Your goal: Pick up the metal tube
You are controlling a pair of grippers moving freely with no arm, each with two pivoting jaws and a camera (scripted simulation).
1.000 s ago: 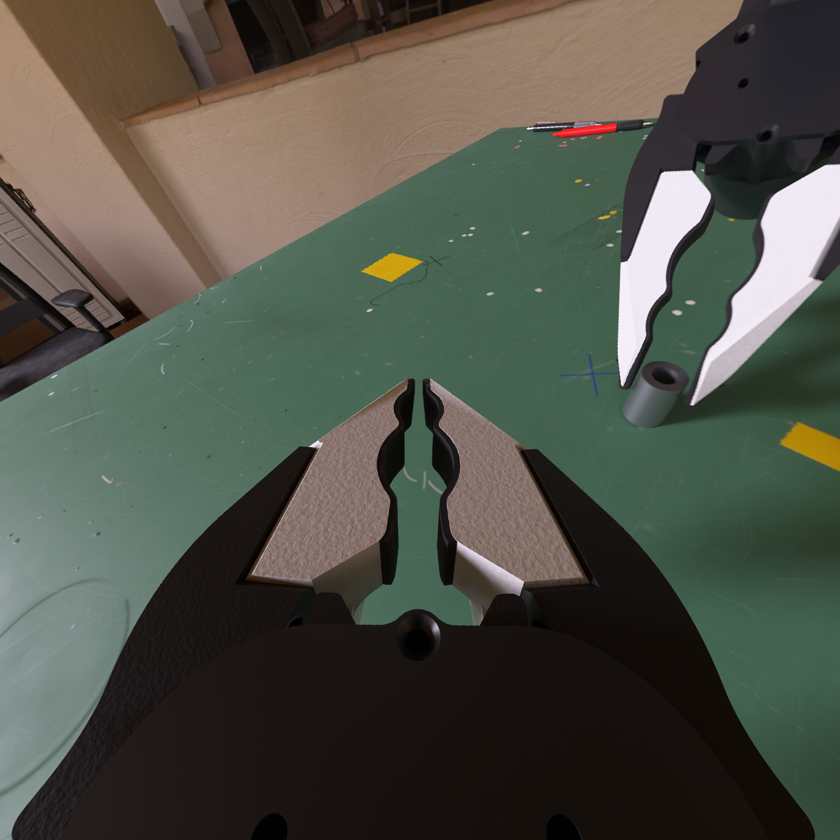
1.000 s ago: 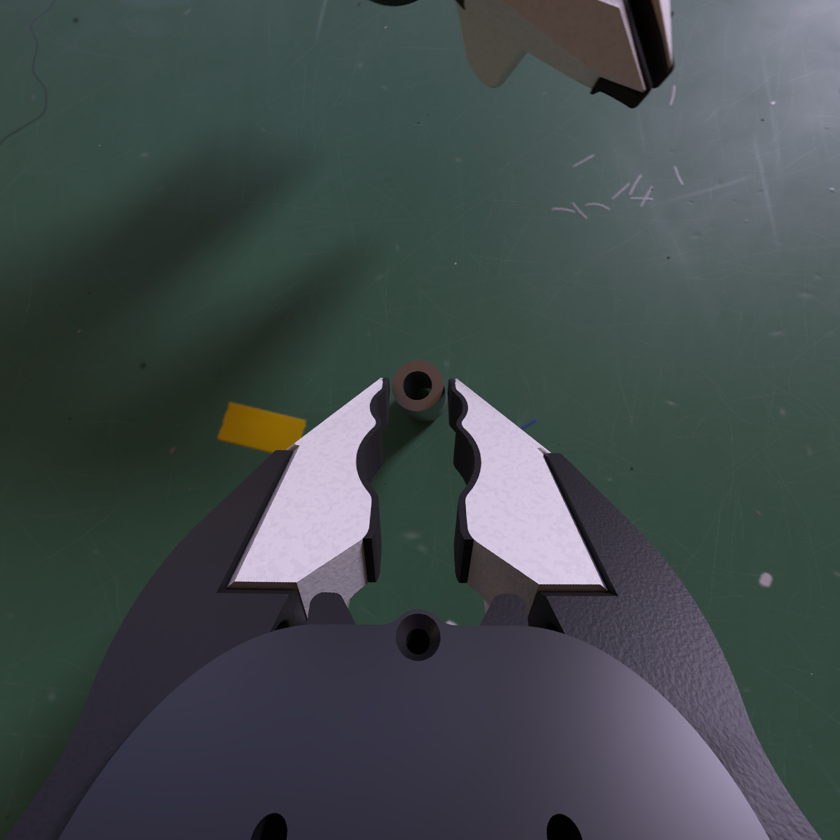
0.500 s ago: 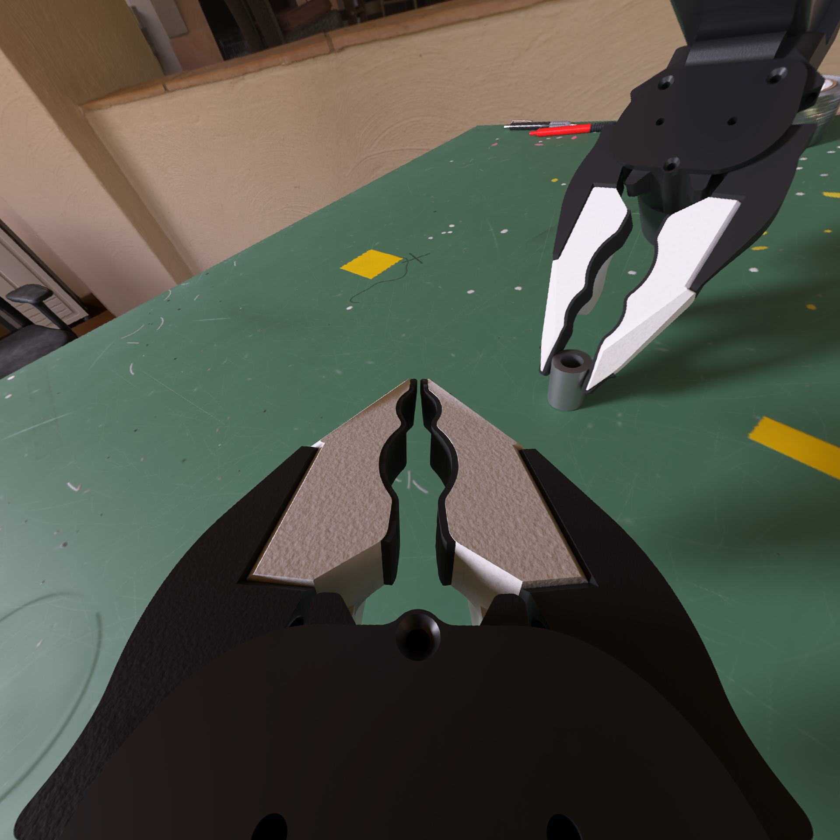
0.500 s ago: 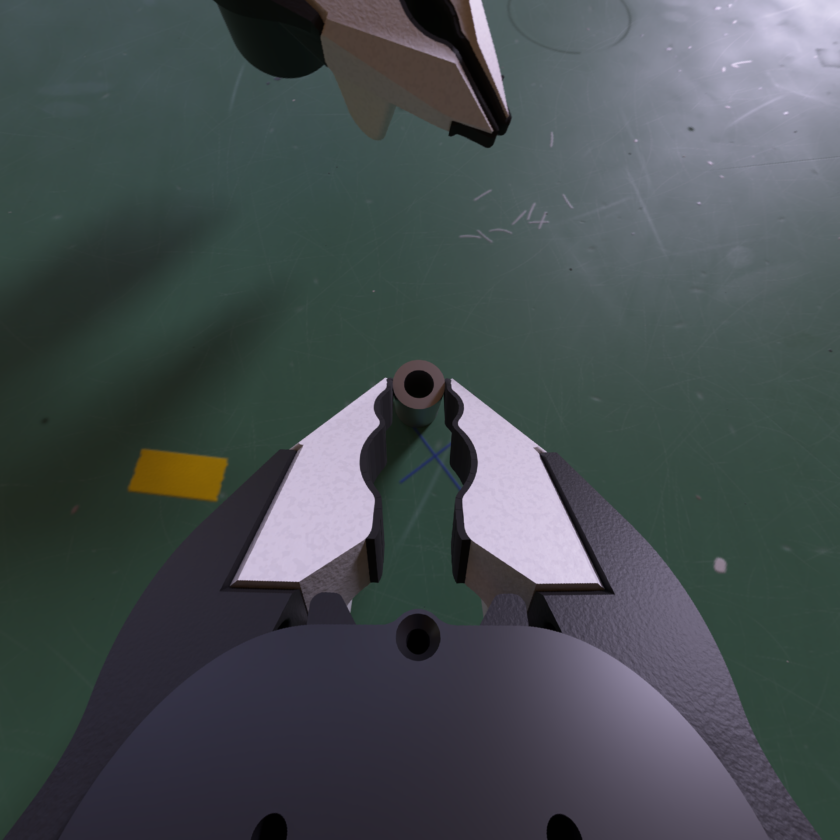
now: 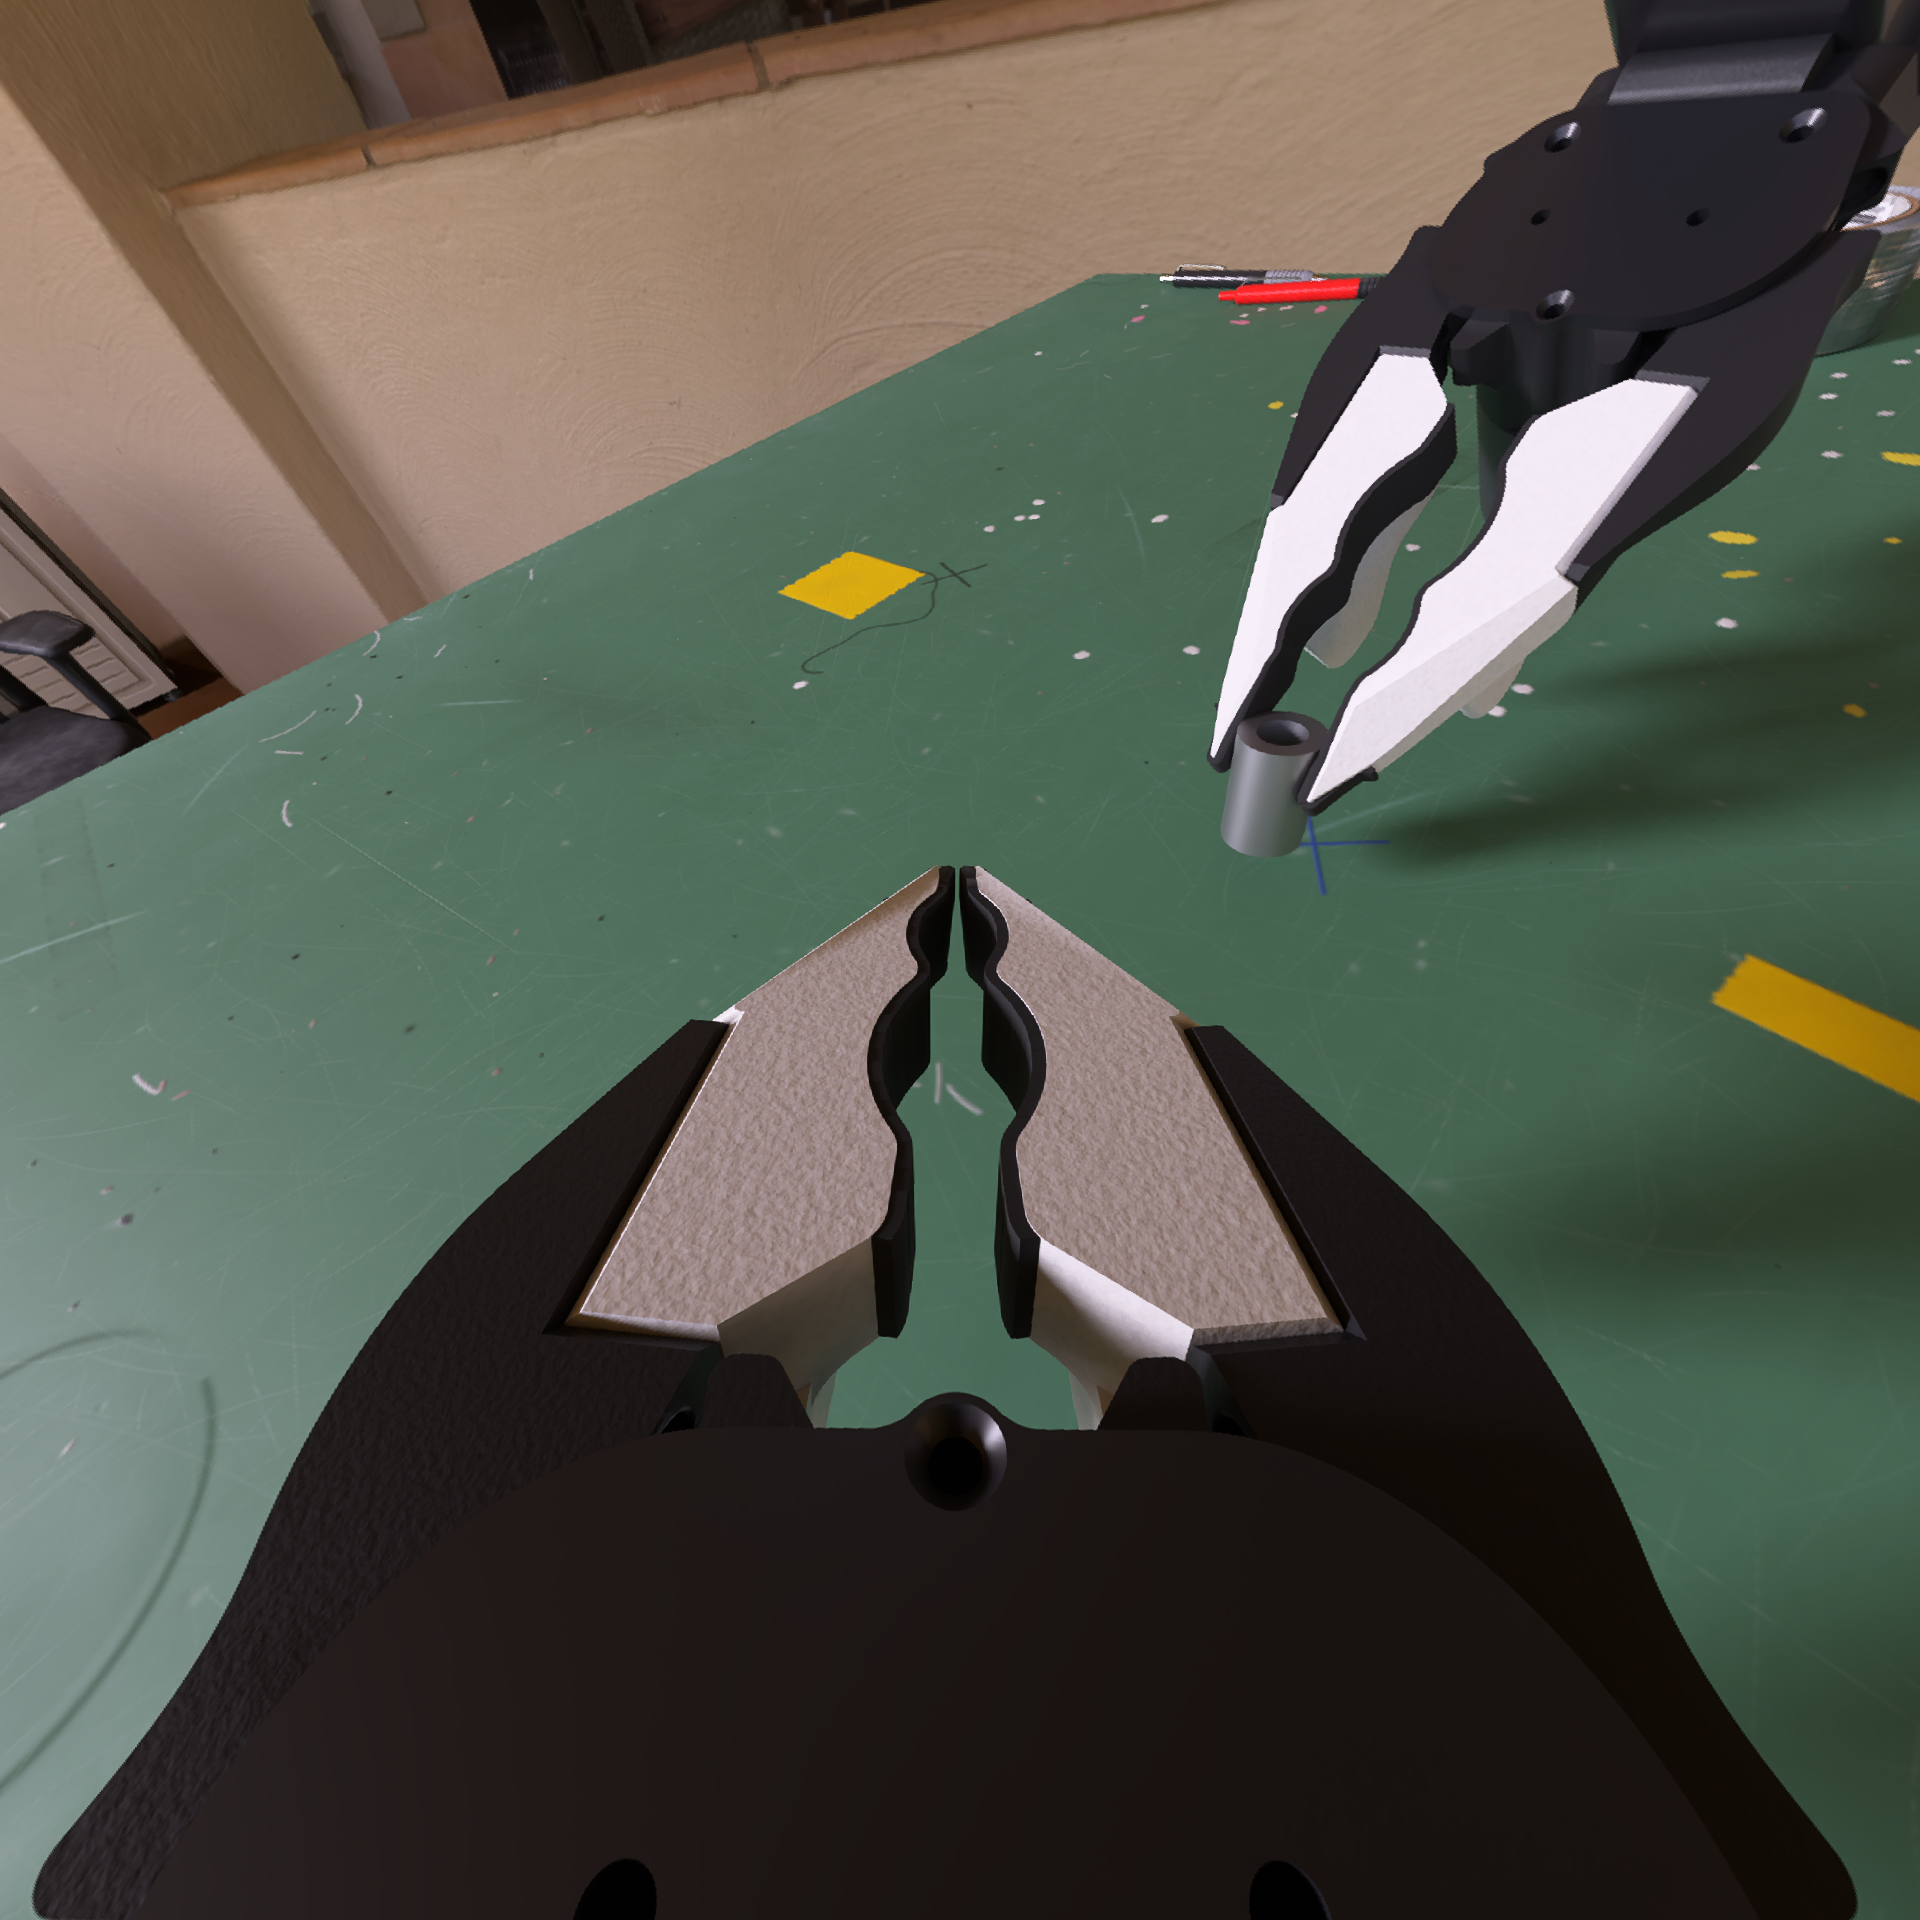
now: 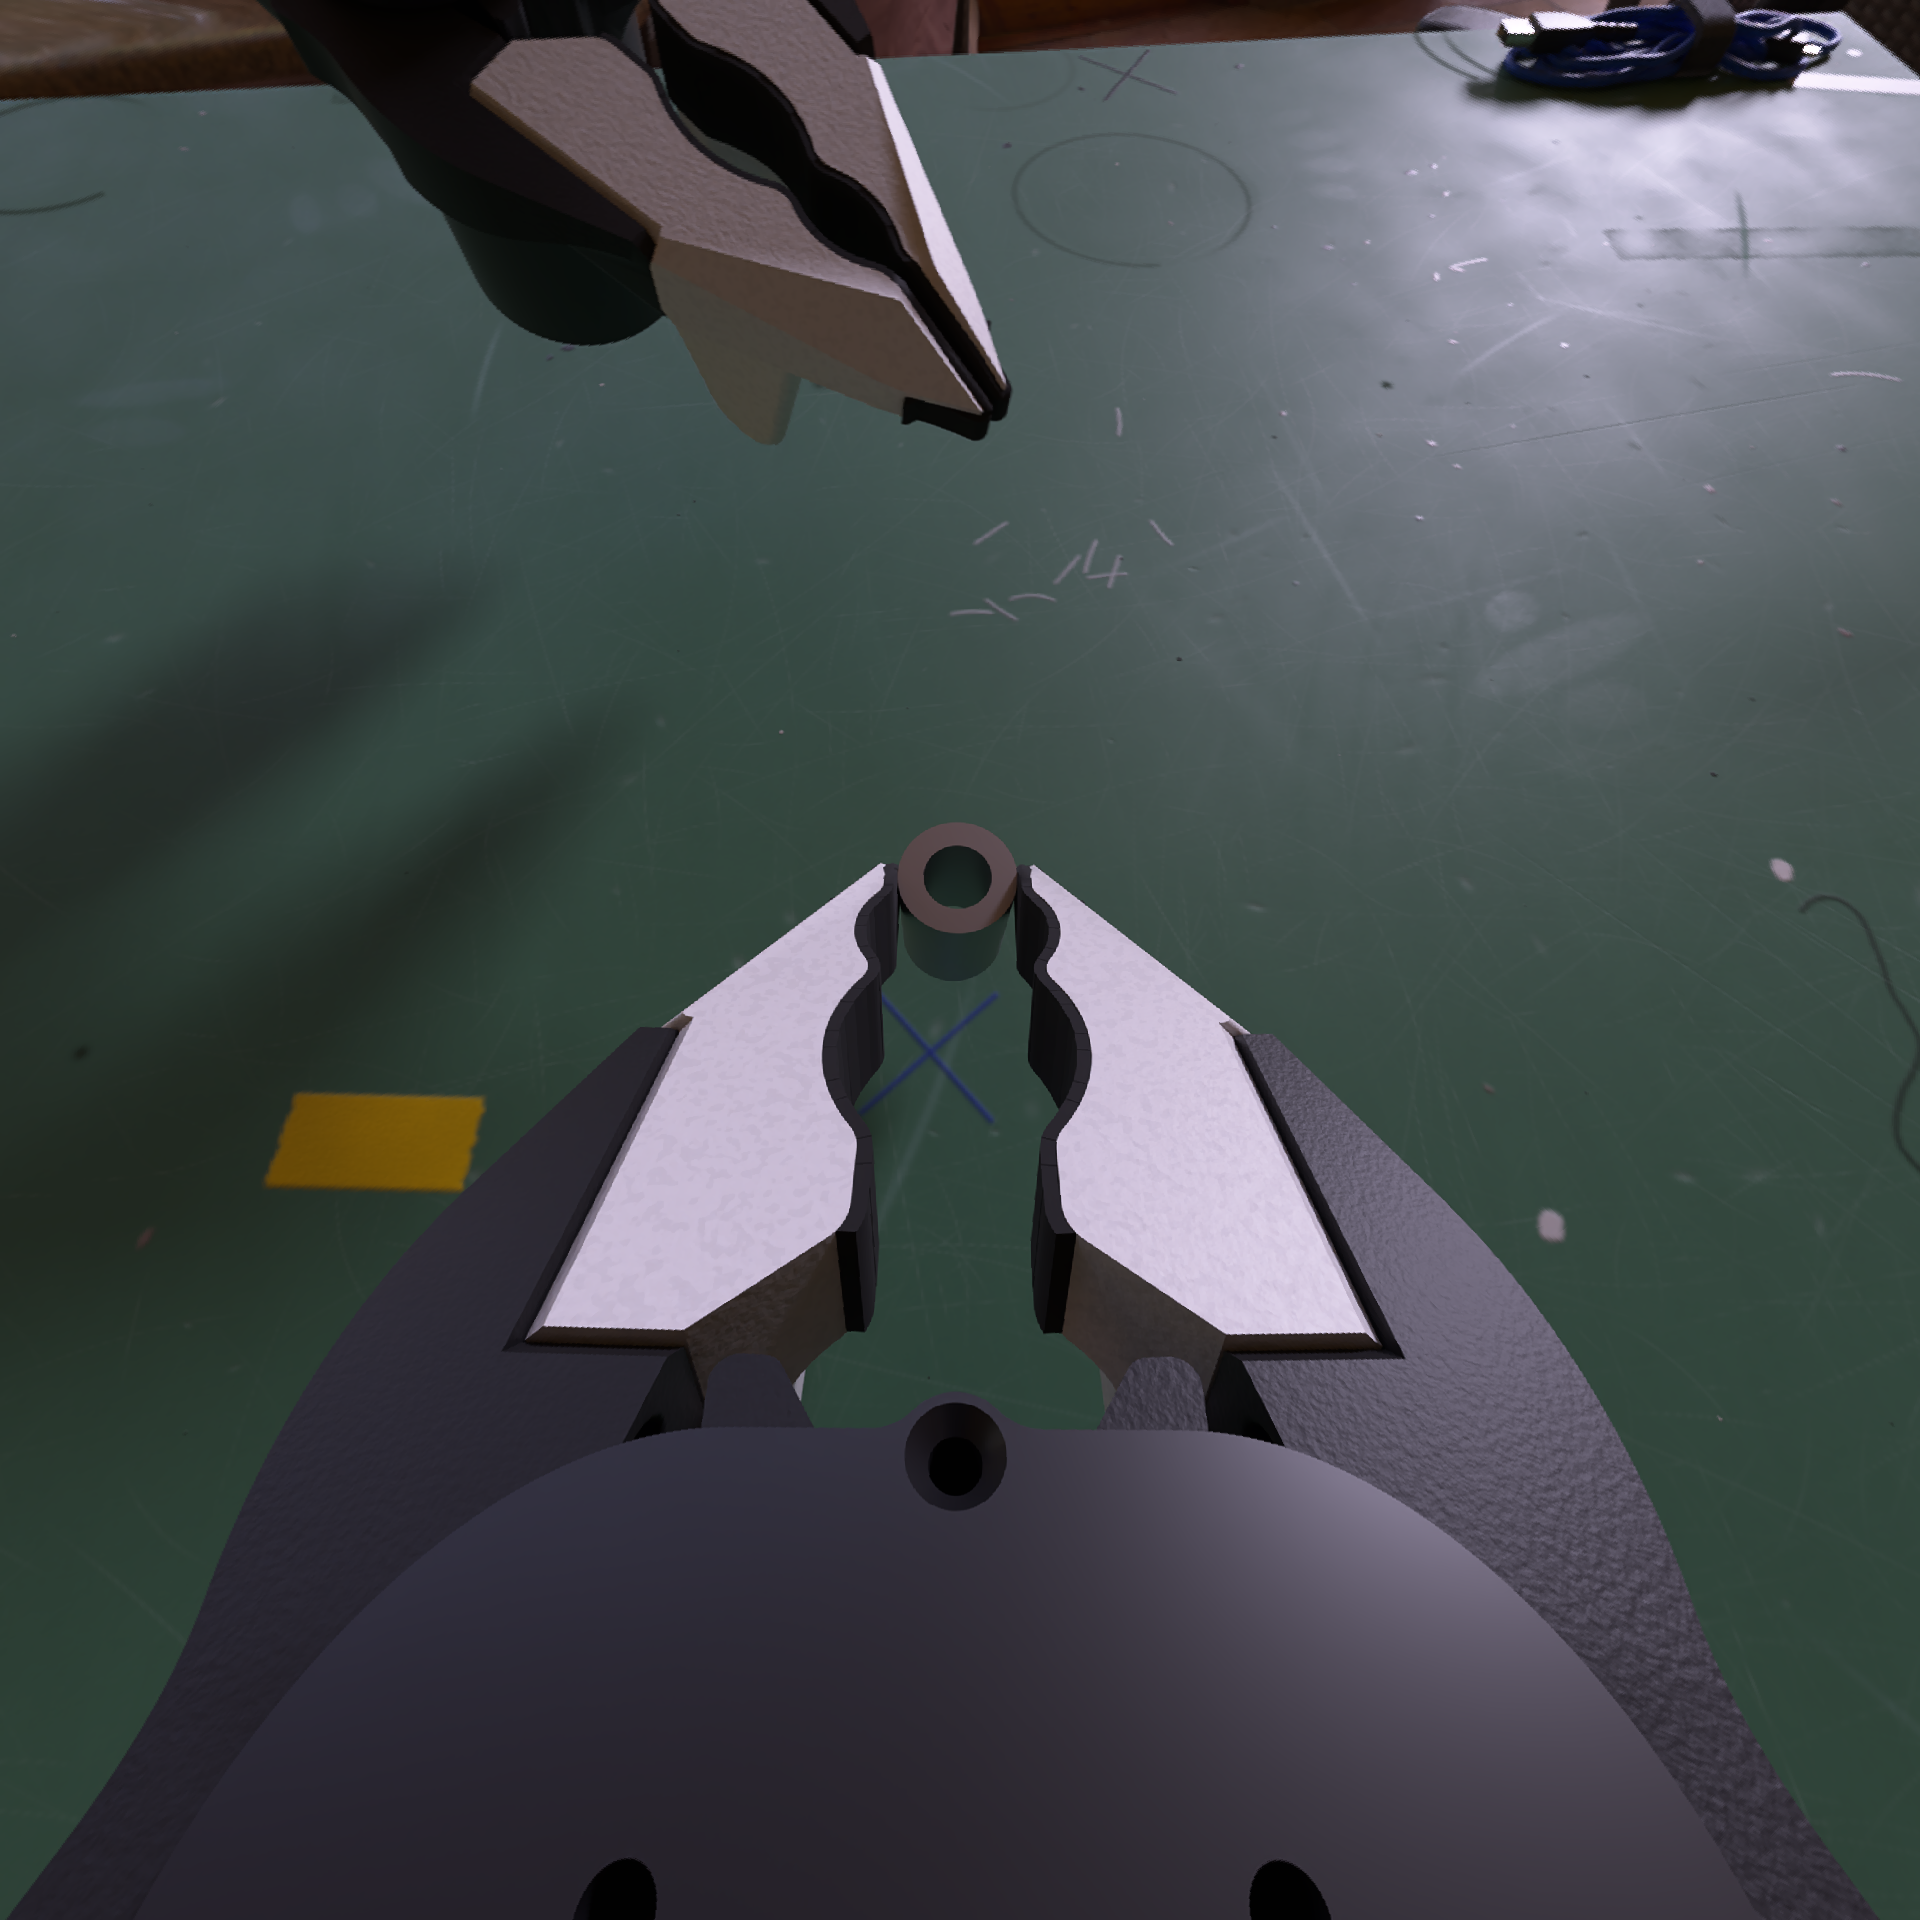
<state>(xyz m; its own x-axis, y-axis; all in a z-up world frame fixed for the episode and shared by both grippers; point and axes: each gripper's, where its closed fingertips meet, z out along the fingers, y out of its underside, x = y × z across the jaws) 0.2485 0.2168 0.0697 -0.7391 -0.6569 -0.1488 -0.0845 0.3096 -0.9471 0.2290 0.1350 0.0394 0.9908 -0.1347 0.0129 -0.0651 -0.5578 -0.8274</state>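
Note:
The metal tube [image 6: 956, 940] is a short grey cylinder, held upright between the tips of my right gripper [image 6: 956, 871], which is shut on it. In the left wrist view the tube [image 5: 1265, 800] hangs just above the green table [image 5: 468, 935], over a blue cross mark [image 5: 1322, 854], with the right gripper [image 5: 1270, 781] reaching down from the upper right. My left gripper [image 5: 956, 875] is shut and empty, hovering to the near left of the tube. It also shows in the right wrist view [image 6: 982, 410], beyond the tube.
Yellow tape patches [image 5: 850, 584] [image 5: 1818, 1023] [image 6: 376, 1141] lie on the table. A red pen [image 5: 1288, 292] and a tape roll [image 5: 1886, 272] sit at the far edge by the beige wall. A blue cable bundle [image 6: 1652, 44] lies at a far corner.
My right gripper closed on the tube and raised it off the blue cross. The left gripper stayed shut and shifted slightly.

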